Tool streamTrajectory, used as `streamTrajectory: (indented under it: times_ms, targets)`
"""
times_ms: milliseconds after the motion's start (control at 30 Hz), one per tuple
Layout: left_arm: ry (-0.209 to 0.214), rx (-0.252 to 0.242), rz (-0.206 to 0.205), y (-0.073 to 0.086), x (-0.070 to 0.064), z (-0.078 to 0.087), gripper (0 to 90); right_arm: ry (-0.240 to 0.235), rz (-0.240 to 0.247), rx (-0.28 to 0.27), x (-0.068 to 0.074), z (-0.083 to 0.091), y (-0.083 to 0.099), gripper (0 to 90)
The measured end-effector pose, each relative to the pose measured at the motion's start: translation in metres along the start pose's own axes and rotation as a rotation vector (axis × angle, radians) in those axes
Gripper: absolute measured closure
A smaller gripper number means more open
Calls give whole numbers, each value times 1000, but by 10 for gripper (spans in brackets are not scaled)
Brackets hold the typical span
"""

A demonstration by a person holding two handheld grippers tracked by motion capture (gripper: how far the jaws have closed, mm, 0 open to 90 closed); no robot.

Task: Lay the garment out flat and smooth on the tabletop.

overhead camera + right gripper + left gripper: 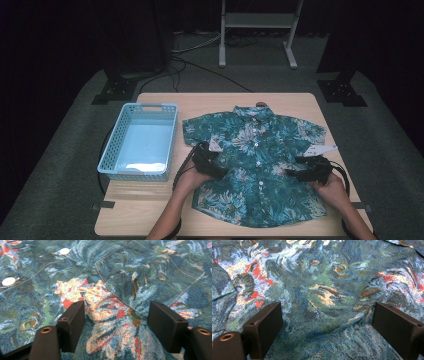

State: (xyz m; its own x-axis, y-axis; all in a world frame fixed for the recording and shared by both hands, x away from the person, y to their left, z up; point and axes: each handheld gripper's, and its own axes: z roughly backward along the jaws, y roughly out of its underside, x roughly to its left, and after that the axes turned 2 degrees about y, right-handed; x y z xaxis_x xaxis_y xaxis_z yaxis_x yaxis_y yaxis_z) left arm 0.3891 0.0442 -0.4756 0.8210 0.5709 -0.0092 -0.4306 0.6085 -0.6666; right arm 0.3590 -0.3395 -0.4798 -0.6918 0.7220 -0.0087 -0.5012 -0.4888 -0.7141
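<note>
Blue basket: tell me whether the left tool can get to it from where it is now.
Probably yes. The left tool sits open on the shirt near its left edge, and the blue basket stands just beyond that edge with bare table between them and nothing standing in the way.

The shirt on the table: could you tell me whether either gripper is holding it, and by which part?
Nothing is held. Both the left gripper and right gripper sit open over the shirt.

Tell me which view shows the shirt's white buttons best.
The right gripper view: two white buttons sit large and sharp on the shirt. The high view shows the whole button row down the front, but tiny. The left gripper view shows printed fabric between its open jaws.
</note>
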Motion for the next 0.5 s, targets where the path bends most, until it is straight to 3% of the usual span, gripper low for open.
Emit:
streamTrajectory:
  times_ms: [100,133,233,267,500]
  targets:
    - [-11,12,12,-2,-2,0,90,-2,6,-4,0,0,1,262]
    - [-17,13,19,-2,-3,1,90,3,-4,22,0,-1,-2,219]
    - [-7,3,19,-2,-11,3,90,6,-21,50,1,0,-5,220]
    - [-4,-3,1,-3,-17,6,90,15,-31,43,1,4,-8,223]
    - [12,-25,-16,-6,-29,15,90,17,-100,-8,-5,18,-9,224]
